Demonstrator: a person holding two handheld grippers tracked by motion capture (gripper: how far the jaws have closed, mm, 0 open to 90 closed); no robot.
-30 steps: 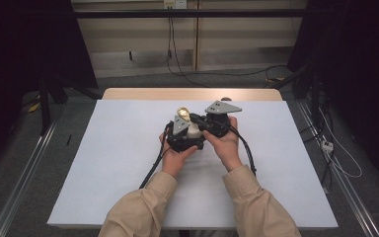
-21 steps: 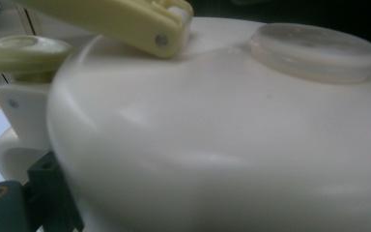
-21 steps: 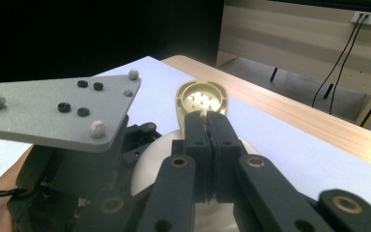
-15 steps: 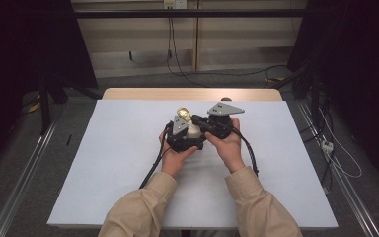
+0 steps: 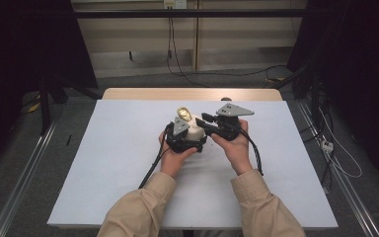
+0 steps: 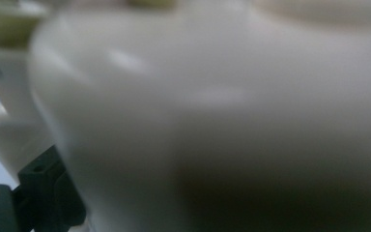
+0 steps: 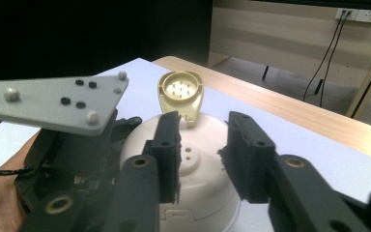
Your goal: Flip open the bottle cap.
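A cream round container point(image 5: 194, 130) sits mid-table, its flip lid point(image 5: 183, 113) standing up and showing several holes point(image 7: 181, 91). My left gripper point(image 5: 189, 135) is shut on the container's body, which looms blurred and very close point(image 6: 212, 121) in the left gripper view. My right gripper point(image 7: 200, 145) comes in from the right, just above the container's top point(image 7: 193, 169). Its jaws have just been opening; they stand apart with nothing between them, and the lid is just beyond their tips. In the high view the right gripper point(image 5: 203, 121) sits close beside the lid.
A white sheet point(image 5: 103, 163) covers the table, and a wooden strip point(image 5: 143, 94) shows at the far edge. The left gripper's grey plate point(image 7: 53, 104) stands close on the left in the right gripper view. Cables point(image 5: 335, 153) lie on the floor at the right.
The right gripper's jaws have parted and let go near the upright lid. Both hands have stayed almost where they were, and the container has not moved.
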